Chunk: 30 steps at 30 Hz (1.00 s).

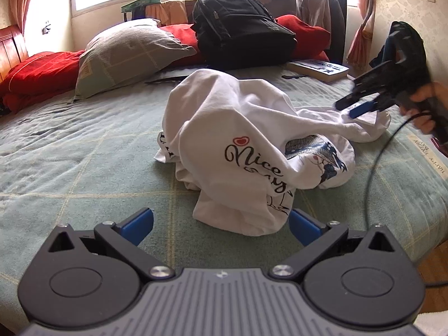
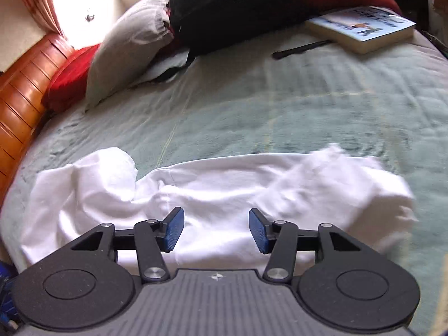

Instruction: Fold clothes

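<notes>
Green quilted bedspread [image 1: 84, 151], white shirt [image 1: 229, 128] crumpled; left gripper [image 1: 221, 221], right gripper [image 2: 216, 231] fingers spread, empty.

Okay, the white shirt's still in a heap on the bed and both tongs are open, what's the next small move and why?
Probably lower the right tongs and close them on the white shirt edge beneath them. Both tongs hold nothing, the shirt lies crumpled on the green bedspread, and the left tongs sit just short of its near fold.

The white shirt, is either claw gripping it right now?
No. Both the left gripper and right gripper are open, poised at the crumpled white shirt, holding nothing.
</notes>
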Available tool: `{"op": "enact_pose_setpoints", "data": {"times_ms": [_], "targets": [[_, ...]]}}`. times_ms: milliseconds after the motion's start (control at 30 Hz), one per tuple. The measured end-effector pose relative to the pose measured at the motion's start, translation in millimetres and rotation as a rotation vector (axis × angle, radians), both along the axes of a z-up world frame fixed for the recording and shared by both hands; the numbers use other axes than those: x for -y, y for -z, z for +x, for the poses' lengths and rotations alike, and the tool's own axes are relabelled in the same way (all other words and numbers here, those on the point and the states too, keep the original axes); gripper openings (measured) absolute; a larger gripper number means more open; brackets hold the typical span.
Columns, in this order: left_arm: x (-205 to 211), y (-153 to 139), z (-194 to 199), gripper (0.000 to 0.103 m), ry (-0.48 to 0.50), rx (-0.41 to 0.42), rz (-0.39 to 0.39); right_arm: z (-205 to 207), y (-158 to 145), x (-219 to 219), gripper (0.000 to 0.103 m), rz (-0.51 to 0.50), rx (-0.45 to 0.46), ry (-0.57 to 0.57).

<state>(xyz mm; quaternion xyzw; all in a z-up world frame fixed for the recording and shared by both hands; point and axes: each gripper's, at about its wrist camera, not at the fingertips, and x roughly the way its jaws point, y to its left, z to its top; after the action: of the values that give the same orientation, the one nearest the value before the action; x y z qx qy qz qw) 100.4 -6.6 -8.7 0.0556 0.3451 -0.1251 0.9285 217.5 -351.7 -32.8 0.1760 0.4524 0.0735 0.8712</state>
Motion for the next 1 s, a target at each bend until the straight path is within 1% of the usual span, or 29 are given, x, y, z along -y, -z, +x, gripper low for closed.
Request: {"op": "enact_pose_setpoints", "data": {"times_ms": [33,133,200,367,400,500,600,633,700,733,800,900,1000], "targets": [[0.6,-0.2,-0.7,0.102,0.000,0.000,0.002,6.8,4.7,-4.8,0.057,-0.026,-0.011,0.010],[1.3,-0.7,-2.8,0.102,0.001,0.002,0.007,20.0,16.9,-10.5,0.056,-0.187,-0.044,0.069],[-1.3,-0.7,-3.2,0.102,-0.005,0.005,0.005,18.7,17.9,-3.0,0.056,-0.289,-0.056,0.101],[-4.8,1.9,0.3,0.102,-0.014,0.001,-0.006,5.5,9.9,64.7,0.058,-0.558,-0.112,0.306],[-4.5,2.3,0.8,0.102,-0.010,0.000,-0.007,2.6,8.4,80.4,0.058,-0.592,-0.126,0.352],[-3.2,3.4,1.2,0.102,-0.002,0.001,-0.006,-6.9,3.3,133.0,0.058,-0.572,-0.171,0.503],[-2.8,3.7,2.2,0.102,-0.001,0.000,-0.008,-20.1,-5.2,151.5,0.059,-0.488,-0.150,0.563],[-2.7,4.1,3.1,0.102,-0.002,-0.002,-0.007,-23.4,-8.0,147.2,0.059,-0.486,-0.136,0.550],[-2.0,4.9,4.0,0.102,-0.004,-0.004,-0.002,-24.9,-12.1,127.4,0.063,-0.500,-0.107,0.493],[-1.5,5.3,4.3,0.102,-0.004,-0.006,0.001,-23.4,-14.5,116.2,0.066,-0.491,-0.090,0.458],[-1.4,5.8,4.4,0.102,-0.003,-0.008,0.003,-21.4,-19.6,89.9,0.067,-0.466,-0.050,0.378],[-6.9,6.4,4.0,0.102,-0.019,-0.006,0.012,-19.8,-28.7,42.4,0.072,-0.414,0.023,0.227],[-15.8,7.2,3.2,0.102,-0.045,-0.001,0.029,-18.3,-41.1,-13.1,0.077,-0.335,0.086,0.048]]}}
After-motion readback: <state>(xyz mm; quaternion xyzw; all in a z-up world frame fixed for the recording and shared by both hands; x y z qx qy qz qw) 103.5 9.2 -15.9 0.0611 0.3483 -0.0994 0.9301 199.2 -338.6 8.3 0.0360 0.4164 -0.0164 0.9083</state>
